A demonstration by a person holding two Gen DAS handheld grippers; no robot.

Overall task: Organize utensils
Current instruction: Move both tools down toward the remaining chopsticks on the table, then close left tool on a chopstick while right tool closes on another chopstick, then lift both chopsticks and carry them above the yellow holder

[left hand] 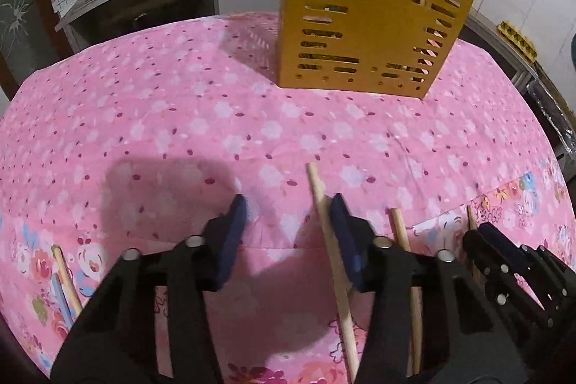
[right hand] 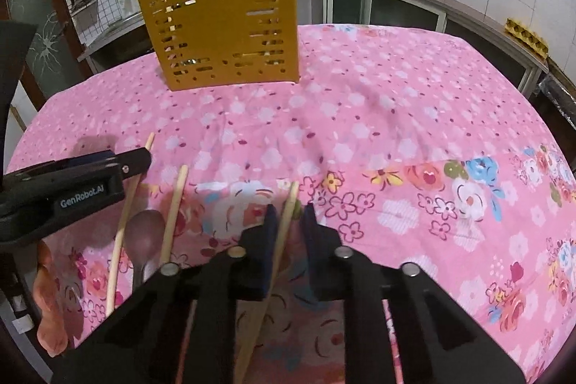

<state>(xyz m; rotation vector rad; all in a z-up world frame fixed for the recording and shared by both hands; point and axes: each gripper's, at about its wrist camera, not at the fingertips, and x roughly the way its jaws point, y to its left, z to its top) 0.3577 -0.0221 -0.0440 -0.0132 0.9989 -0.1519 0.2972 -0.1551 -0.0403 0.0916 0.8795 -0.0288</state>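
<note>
Working two chopsticks at once, you have the left gripper (left hand: 288,204) spread wide over the pink-clothed surface (left hand: 180,117), its jaws released, with one chopstick (left hand: 331,240) lying against the inner face of the right-hand pad and nothing pressing it from the other side. The right gripper (right hand: 288,215) straddles another chopstick (right hand: 284,225); its jaws look nearly closed on the stick, though you cannot tell from here whether they truly clamp it. Both sticks run lengthwise along the fingers, pointing away from you toward the yellow holder (right hand: 223,24), which stands upright at the far side of the surface with two sticks already poking from its top. A third chopstick (right hand: 172,215) and a spoon (right hand: 144,236) lie between the two tools. The right gripper seems the nearer to a finished grasp. Since each stick's long axis lines up with the jaws and not across them, the lift will likely demand a firm pinch and a tip-up before the holder's open top can take it.
</note>
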